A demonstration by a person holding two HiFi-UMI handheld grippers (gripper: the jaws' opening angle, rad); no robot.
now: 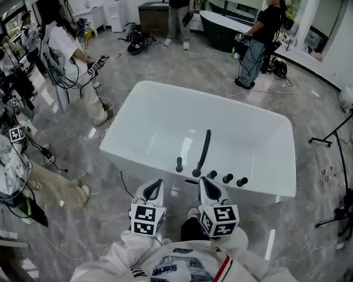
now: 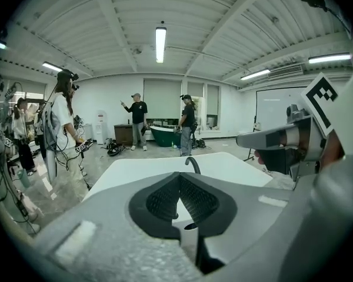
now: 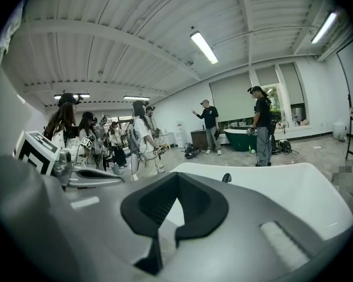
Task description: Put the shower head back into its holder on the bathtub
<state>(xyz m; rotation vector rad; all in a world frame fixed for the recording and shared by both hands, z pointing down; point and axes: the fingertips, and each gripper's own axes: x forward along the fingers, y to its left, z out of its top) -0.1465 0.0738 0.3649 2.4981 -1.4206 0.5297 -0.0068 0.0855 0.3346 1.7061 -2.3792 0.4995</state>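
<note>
A white bathtub (image 1: 165,107) stands just ahead of me on the grey marble floor. On its near rim a long black curved spout (image 1: 203,151) arches over the basin, also visible as the spout (image 2: 192,163) in the left gripper view. A short black upright piece (image 1: 179,164) stands left of it and three black knobs (image 1: 227,178) to its right; I cannot tell which part is the shower head. My left gripper (image 1: 155,184) (image 2: 178,178) and right gripper (image 1: 205,183) (image 3: 176,178) hover side by side before the rim, both shut and empty.
Several people with grippers stand at the left (image 1: 70,51) and at the back (image 1: 259,37). A dark green tub (image 1: 220,28) sits at the far wall. Black stands (image 1: 335,137) and cables crowd the right side of the floor.
</note>
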